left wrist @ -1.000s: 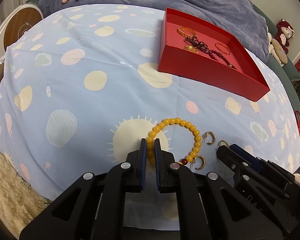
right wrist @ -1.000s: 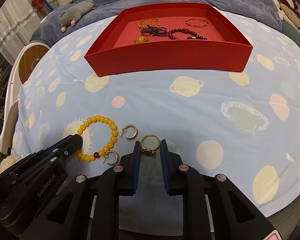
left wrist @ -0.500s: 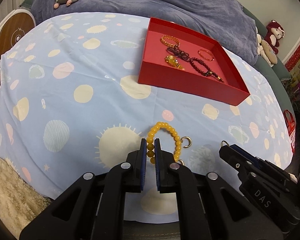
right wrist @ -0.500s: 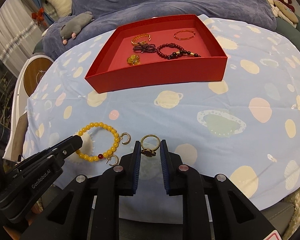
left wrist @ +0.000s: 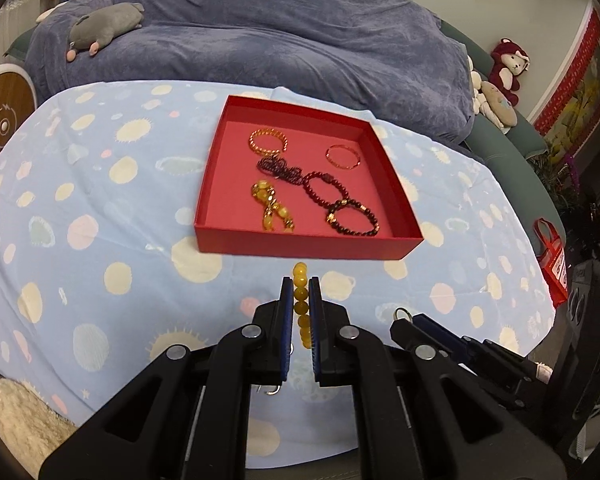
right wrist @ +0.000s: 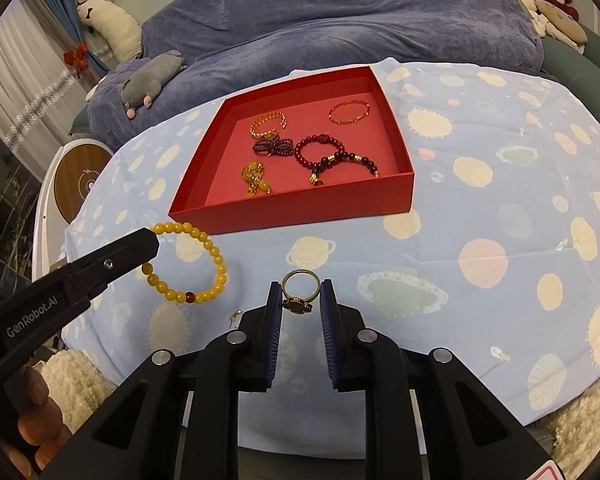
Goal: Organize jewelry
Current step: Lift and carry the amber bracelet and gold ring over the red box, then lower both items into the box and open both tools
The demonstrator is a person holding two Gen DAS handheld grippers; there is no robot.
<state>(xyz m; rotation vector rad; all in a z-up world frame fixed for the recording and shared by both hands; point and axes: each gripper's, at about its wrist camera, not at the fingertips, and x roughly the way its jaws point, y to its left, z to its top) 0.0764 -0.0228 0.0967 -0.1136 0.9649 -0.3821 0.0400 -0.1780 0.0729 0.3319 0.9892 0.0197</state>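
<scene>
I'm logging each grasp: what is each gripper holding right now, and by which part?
The left gripper pinches the yellow bead bracelet by the beads on one side of its loop. The right gripper clamps the gold ring across its band, just above the ornament.

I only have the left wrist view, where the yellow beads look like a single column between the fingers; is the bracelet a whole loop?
Observer: Yes. The right wrist view shows the yellow bead bracelet as one full round loop, with the left gripper clamped on one side of it.
Operator: Thank you. What is at the right gripper's tip? I see only a bit of metal hoop.
Observer: The right gripper pinches a gold ring with an ornate oval top.
Operator: Is every bead yellow?
Observer: No, there is one dark red bead low on the loop.
</scene>
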